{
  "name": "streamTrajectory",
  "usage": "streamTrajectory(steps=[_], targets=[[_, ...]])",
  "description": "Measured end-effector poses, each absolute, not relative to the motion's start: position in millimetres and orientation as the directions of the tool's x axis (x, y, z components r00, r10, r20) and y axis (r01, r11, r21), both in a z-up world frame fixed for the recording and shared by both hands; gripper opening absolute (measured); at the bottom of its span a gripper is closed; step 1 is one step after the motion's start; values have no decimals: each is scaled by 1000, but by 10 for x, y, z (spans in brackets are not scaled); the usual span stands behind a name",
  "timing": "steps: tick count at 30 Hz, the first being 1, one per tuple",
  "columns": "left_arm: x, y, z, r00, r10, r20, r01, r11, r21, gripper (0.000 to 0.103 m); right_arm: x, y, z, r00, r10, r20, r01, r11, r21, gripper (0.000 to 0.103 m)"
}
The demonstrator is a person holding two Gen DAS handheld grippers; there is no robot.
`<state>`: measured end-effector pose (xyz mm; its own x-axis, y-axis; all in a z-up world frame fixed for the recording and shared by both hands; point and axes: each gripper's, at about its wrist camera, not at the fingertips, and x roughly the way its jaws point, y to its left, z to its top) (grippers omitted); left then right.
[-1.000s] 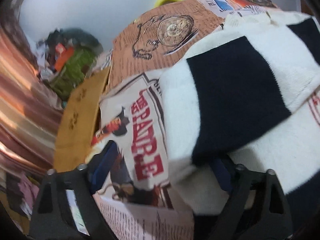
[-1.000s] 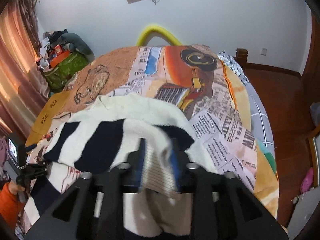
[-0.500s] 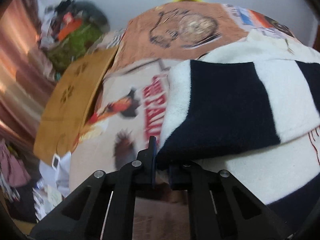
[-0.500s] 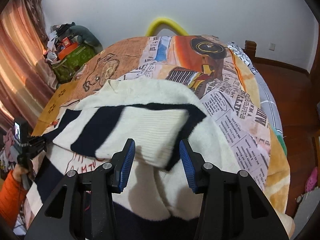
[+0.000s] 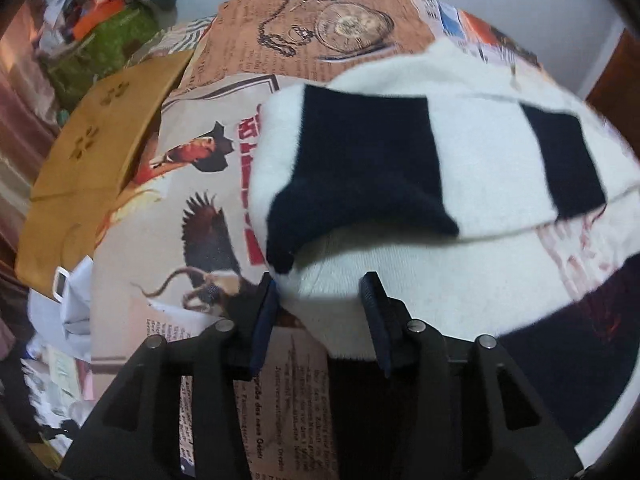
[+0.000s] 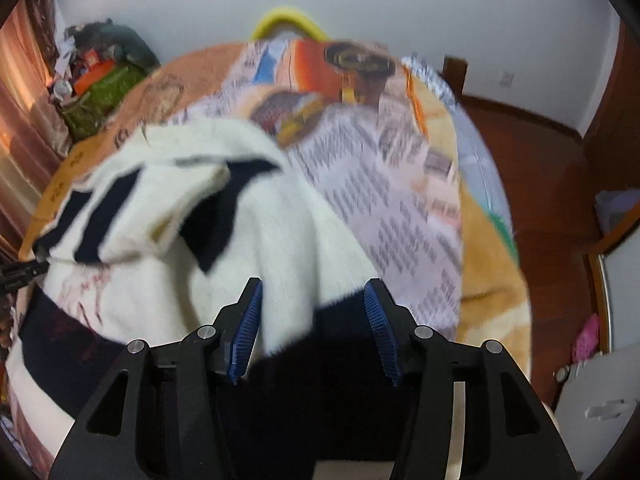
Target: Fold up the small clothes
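Left wrist view shows the cream and navy striped sweater (image 5: 460,152) lying on the printed bedspread (image 5: 192,208), with a striped sleeve (image 5: 372,168) folded across its body so that the sleeve's long axis runs left to right. The sleeve's dark near corner droops toward the left gripper (image 5: 320,292), whose blue-padded fingers stand apart on either side of the cream hem, closed on nothing.

Right wrist view, blurred, gives the opposite side: the sweater (image 6: 256,232) stretches away to the upper left, its navy hem band nearest the right gripper (image 6: 312,300). That gripper's jaws are wide open with cloth lying between them, ungripped. At the far left edge the tip of the other tool (image 6: 20,274) is visible beside the sweater.

Only the left view shows the pocket-watch print (image 5: 348,24) and a mustard blanket (image 5: 92,152); only the right view shows the wooden floor (image 6: 560,184), the yellow curved headboard (image 6: 288,20) and the white wall (image 6: 360,0). Both show a cluttered pile (image 6: 100,76) in the corner by the pink curtain (image 6: 20,88).
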<state>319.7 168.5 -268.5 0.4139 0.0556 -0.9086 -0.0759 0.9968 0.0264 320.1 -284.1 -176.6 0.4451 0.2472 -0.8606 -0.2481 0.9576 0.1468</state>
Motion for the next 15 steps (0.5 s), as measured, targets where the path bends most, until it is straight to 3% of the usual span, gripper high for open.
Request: streamTrajectory(steps=[1,3,4,5,9,15], targets=[[3185,1648,-2691,421,72,-904,-72,996,45,37,3182,-2823,-1798,453,243,-858,-257,957,136,46],[3154,1618,-2702,426,102,-899,-81,994,74,25,3150,-2749,-1796,477,224,-850,-293,952,86,30],[3146,1603,-2706,427,134,-894,-91,990,105,22,3153,-2722,-1777,480,228,-847,-307,948,81,16],[3124,1612,-2731,424,167,-890,-100,985,137,12,3153,-2711,-1763,484,225,-845,-313,947,73,12],[3069,1576,-2819,420,241,-875,-108,971,215,13,3273,-2710,-1729,527,133,-840,-305,951,-41,11],[3079,1542,-2816,417,260,-871,-93,965,244,14,3340,-2790,-1629,540,102,-836,-277,959,-62,12]])
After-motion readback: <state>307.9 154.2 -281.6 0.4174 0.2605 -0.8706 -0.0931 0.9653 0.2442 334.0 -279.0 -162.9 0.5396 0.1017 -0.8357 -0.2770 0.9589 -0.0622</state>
